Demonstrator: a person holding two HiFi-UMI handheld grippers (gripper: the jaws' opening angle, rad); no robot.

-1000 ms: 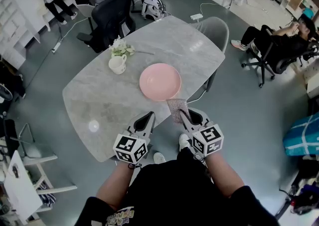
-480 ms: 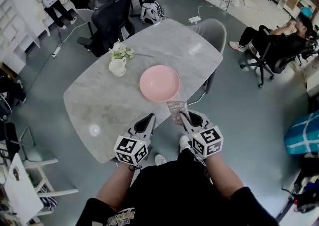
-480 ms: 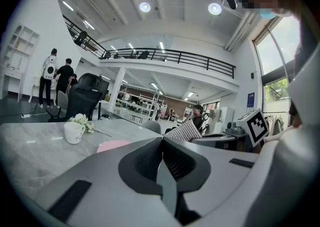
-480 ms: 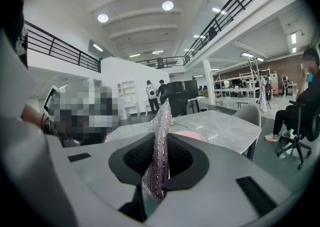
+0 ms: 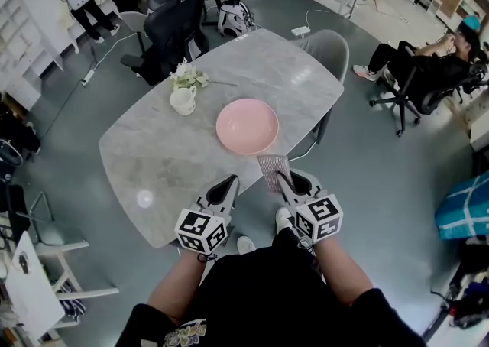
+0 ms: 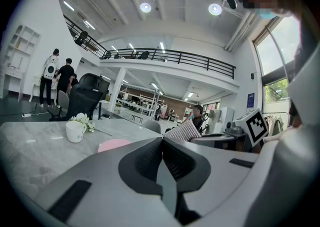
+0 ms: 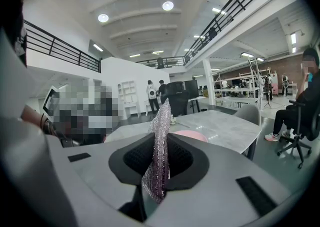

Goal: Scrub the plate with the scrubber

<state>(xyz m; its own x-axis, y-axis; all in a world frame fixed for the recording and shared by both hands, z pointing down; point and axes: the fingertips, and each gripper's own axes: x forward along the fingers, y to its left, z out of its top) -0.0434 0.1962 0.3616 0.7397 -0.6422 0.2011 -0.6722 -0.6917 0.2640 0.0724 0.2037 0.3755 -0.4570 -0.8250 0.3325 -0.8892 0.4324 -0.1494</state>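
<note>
Head view: right gripper [image 5: 281, 177] pinched the scrubber [image 5: 272, 166], a silvery mesh pad at the table's [image 5: 153, 154] near edge, long axis pointing far toward the pink plate [image 5: 247, 126]. Empty, the left gripper [image 5: 227, 183] had its jaws pressed together.

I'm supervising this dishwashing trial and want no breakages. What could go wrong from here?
1. The plate lies loose close to the table edge. With the left gripper shut and apart from it, scrubbing could push it off.
2. The scrubber is thin mesh pinched in the right gripper. It may fold or slip under pressure.
</note>
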